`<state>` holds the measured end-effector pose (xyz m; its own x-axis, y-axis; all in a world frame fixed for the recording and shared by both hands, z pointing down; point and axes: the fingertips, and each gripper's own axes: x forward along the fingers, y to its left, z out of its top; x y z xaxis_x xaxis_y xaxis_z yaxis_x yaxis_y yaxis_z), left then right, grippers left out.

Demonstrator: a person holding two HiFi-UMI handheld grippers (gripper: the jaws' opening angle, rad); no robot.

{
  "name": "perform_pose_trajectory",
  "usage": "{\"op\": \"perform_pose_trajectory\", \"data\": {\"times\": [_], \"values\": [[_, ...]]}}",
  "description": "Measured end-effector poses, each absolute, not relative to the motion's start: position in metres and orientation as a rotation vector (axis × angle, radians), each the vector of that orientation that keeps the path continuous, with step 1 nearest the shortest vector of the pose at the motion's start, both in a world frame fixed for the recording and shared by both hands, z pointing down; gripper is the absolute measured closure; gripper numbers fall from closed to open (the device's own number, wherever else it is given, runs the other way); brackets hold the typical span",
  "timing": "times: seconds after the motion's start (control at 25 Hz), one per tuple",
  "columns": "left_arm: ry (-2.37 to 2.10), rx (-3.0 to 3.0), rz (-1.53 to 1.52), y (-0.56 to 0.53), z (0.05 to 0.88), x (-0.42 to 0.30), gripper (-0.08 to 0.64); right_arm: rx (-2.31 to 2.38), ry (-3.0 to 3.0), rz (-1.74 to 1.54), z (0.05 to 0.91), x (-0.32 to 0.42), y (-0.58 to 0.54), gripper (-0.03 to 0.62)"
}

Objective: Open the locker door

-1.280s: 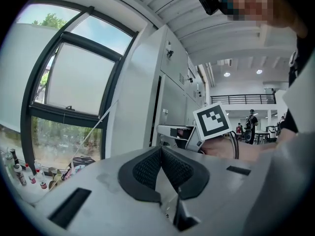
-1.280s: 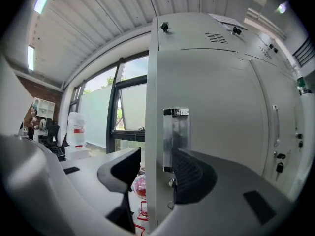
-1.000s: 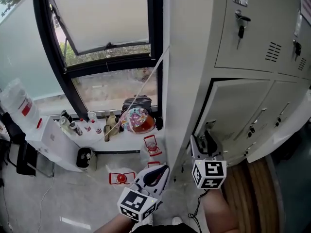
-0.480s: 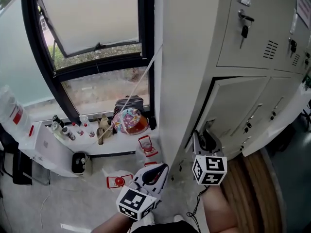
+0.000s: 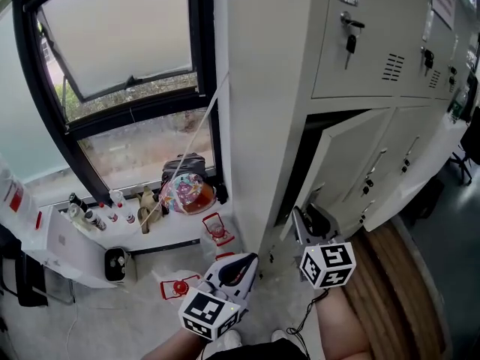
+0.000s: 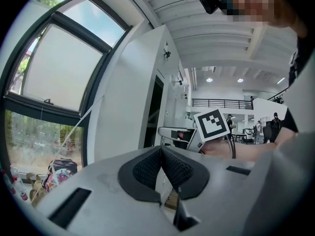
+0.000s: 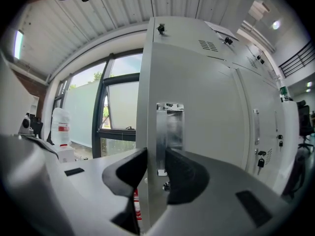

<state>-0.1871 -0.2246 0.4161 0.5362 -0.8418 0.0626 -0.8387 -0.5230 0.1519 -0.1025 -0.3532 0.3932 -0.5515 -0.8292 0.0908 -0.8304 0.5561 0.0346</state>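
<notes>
The right gripper (image 5: pixel 309 220) has its 2 jaws pinched on the free edge of the door (image 5: pixel 346 154). In the right gripper view the pads (image 7: pixel 183 173) press on either side of the thin panel, just below the recessed metal handle (image 7: pixel 170 124) that sits straight ahead of the jaws. Reaching and gripping therefore look done. The door is only partly open. In the head view it stands ajar, with a dark gap (image 5: pixel 294 172) between it and the locker (image 5: pixel 262 88) on the gripper's left side, and the hinge side appears to lie beyond the gripper to its right. What is left, by my reading, is most of the swing: drawing the edge back toward the person and round to the right until the opening is clear, then letting go. The left gripper (image 5: pixel 238 267) takes no part. Its jaws are pressed together on nothing in the left gripper view, and it hangs low, beside and left of the right one, apart from the locker.
</notes>
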Motion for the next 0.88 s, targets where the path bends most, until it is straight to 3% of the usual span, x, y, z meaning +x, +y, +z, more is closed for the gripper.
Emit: {"op": "perform_pose_trajectory", "data": {"times": [0.88], "values": [[-1.253, 2.698, -0.019, -0.209, 0.404, -0.102, 0.543, 1.11, -2.84, -0.014, 0.393, -0.026, -0.296, 0.419]]}}
